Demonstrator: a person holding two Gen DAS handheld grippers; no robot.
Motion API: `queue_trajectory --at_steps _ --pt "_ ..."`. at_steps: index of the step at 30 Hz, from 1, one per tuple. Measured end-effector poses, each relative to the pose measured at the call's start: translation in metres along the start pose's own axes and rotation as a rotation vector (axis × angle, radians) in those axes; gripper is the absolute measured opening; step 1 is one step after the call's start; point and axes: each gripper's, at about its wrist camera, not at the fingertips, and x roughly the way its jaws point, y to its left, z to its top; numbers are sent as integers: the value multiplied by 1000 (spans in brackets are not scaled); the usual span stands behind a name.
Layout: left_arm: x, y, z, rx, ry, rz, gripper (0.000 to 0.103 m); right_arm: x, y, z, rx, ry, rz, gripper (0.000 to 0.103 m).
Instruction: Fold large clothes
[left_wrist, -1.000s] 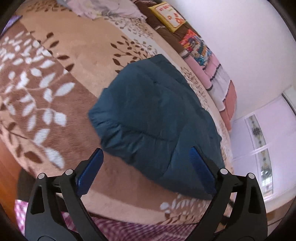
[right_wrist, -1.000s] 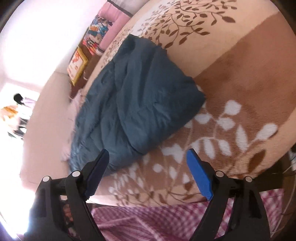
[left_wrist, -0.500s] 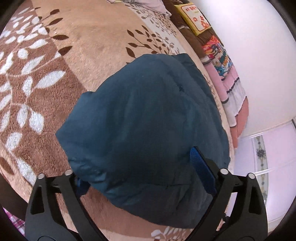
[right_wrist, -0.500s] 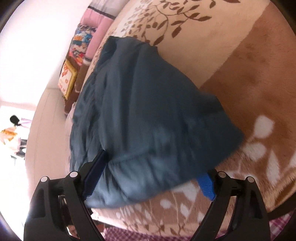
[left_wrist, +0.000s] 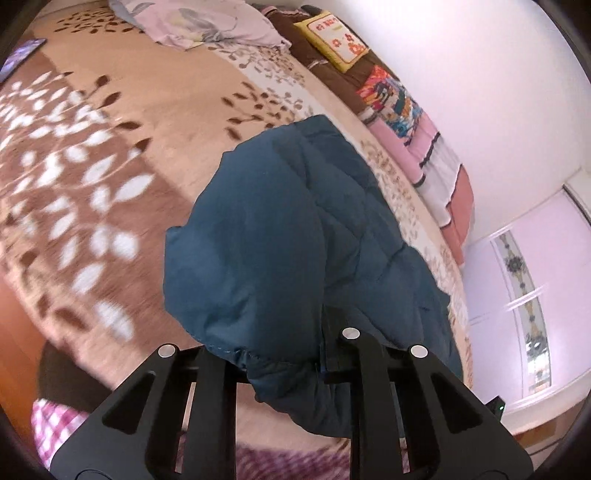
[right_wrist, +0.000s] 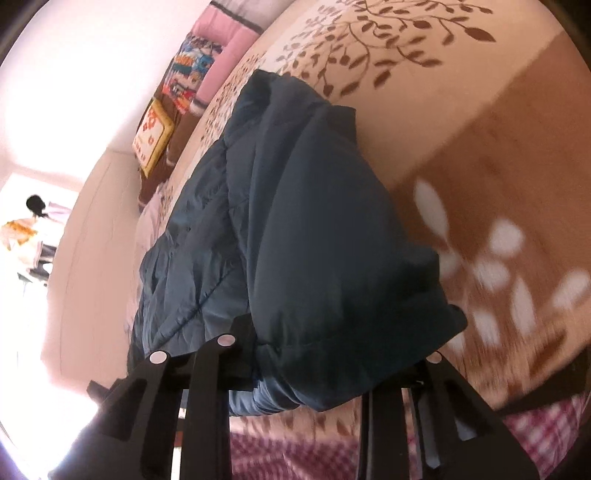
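A dark teal padded jacket (left_wrist: 280, 240) lies folded in a bulky heap on the bed's brown leaf-patterned blanket (left_wrist: 110, 147). My left gripper (left_wrist: 277, 354) is closing its jaws on the jacket's near hem, with the fabric pinched between them and one finger hidden under the cloth. In the right wrist view the jacket (right_wrist: 314, 240) fills the middle. My right gripper (right_wrist: 332, 362) is closing its jaws around a thick bunch of the near edge, which bulges over both fingers.
Folded bedding and pillows (left_wrist: 406, 122) with a yellow cushion (left_wrist: 332, 37) line the wall side of the bed. Pale crumpled bedding (left_wrist: 199, 22) lies at the far end. A pink checked cloth (left_wrist: 55, 424) hangs below the bed's near edge. A dark flat device (left_wrist: 18, 55) sits far left.
Both grippers went forward over the jacket's near edge with jaws wide, then drew back a little and closed on the fabric, which now bunches between the fingers.
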Motion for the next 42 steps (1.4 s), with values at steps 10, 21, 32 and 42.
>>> queue_trajectory --at_steps 10,21,32,42 --pt "-1 25 -26 10 42 97 30 4 -27 -30 51 89 -114 56" --pt "9 9 -24 3 49 269 58 -63 -8 -31 -245 -37 -410 66" --pt "9 -5 -26 12 23 419 68 -32 71 -23 -688 -31 -371 65" --pt "0 -11 -32 87 21 488 71 7 101 -49 -745 81 -279 62"
